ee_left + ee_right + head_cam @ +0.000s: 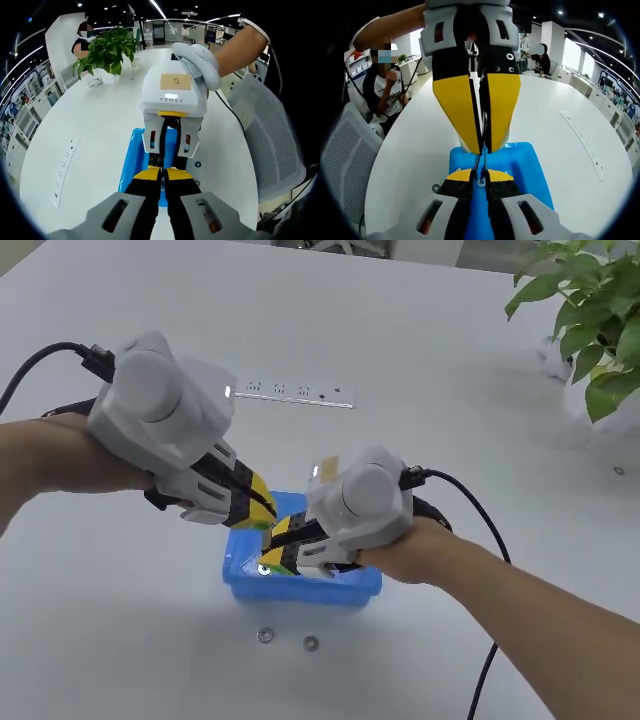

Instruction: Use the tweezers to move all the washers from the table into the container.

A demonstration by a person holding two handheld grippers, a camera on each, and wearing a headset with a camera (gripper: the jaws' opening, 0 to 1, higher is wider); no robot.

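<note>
The blue container [300, 590] sits on the white table, and both grippers meet above it. My left gripper [265, 510] comes in from the left, its yellow jaws shut on thin metal tweezers [481, 115]. My right gripper [270, 558] faces it. In the right gripper view its own jaws [480, 177] are closed around the tweezers' lower end, over the container [530, 170]. A small ring seems to sit at the tweezer tips. Two washers [264, 635] [310, 643] lie on the table just in front of the container. One washer [436, 188] lies beside the container's wall.
A white power strip [295, 393] lies on the table behind the grippers. A potted green plant [590, 310] stands at the far right. Black cables trail from both grippers. A mesh office chair [265, 135] stands beside the table, and people sit in the background.
</note>
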